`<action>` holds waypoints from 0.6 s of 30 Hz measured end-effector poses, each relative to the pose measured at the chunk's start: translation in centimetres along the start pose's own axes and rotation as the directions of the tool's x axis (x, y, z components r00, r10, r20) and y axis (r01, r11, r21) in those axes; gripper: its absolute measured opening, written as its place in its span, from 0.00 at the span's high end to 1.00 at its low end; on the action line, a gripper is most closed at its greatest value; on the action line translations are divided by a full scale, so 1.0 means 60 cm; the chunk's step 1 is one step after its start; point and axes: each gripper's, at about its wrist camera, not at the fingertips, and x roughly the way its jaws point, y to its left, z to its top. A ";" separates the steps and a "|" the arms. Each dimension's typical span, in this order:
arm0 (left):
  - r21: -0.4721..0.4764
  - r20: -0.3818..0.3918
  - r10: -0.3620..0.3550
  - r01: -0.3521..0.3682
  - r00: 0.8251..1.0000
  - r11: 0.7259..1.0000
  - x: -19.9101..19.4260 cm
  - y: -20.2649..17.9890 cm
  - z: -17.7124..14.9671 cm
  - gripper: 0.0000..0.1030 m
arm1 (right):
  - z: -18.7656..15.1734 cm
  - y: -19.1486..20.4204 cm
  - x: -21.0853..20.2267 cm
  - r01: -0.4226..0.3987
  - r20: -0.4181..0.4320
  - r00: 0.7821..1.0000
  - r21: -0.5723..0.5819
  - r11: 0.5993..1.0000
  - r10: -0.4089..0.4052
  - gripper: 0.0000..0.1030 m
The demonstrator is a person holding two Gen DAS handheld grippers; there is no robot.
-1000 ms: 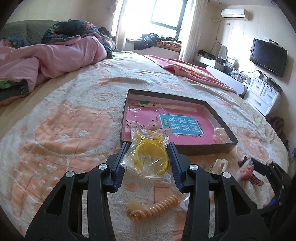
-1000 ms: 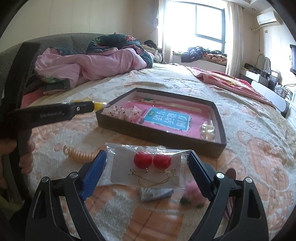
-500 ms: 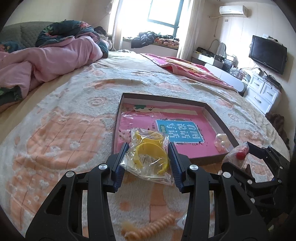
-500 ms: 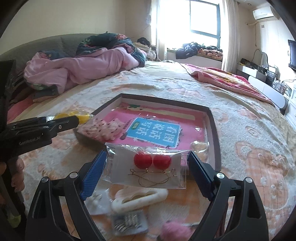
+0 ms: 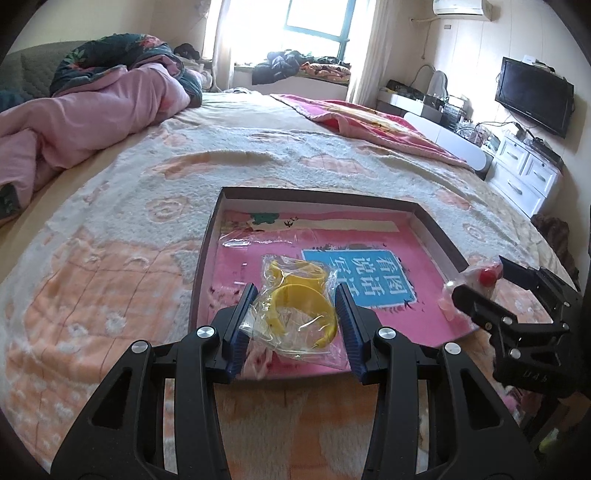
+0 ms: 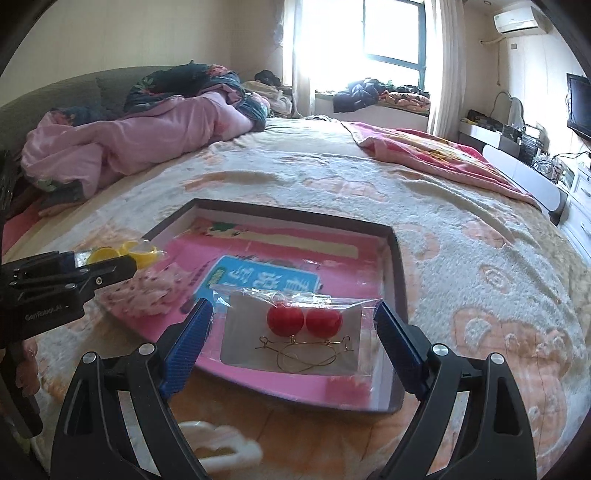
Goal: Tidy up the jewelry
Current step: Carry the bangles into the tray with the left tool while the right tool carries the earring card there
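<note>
Sunlight from a wide window (image 6: pixel 391 33) fills the bedroom, and a big bed (image 5: pixel 155 206) with a fluffy cream and peach blanket takes most of the space. Pink bedding (image 6: pixel 147 140) is piled at about ten o'clock from the middle of the bed, and a dark television (image 5: pixel 533 96) hangs on the wall at two o'clock.

On the blanket lies a shallow dark tray (image 5: pixel 317 194) with a pink printed bottom and a blue label. Inside it, at the nine o'clock side in the right wrist view, rests a small crumpled pink and white packet (image 6: pixel 147 291).

In the left wrist view, the left hand-held gripper (image 5: pixel 295 314) is clamped on a clear bag of yellow bangles (image 5: pixel 295 306); both blue pads press the bag's sides, and the bag hangs over the near part of the tray. The right hand-held gripper (image 6: pixel 293 332) is clamped on a clear flat bag of red ball earrings (image 6: pixel 295 332), with two red balls and thin gold wire hooks on a white card. This bag is held over the near right part of the tray, at about five o'clock from the blue label.

On the blanket just in front of the tray, at six o'clock, lies a white plastic piece (image 6: pixel 218 443), blurred, so I cannot tell what it is.
</note>
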 end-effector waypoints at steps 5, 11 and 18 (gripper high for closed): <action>0.018 -0.023 0.001 0.000 1.000 1.000 0.028 0.000 0.014 0.66 | 0.021 -0.020 0.039 0.005 -0.043 0.999 0.020 1.000 -0.005 0.17; 0.030 -0.064 0.001 0.001 0.998 1.000 0.059 0.001 0.022 0.66 | 0.043 -0.039 0.087 0.017 -0.111 0.994 0.038 0.999 -0.013 0.17; 0.017 -0.108 -0.018 0.020 0.994 1.000 0.075 0.007 0.020 0.66 | 0.057 -0.056 0.136 0.022 -0.195 0.981 0.062 0.998 -0.010 0.17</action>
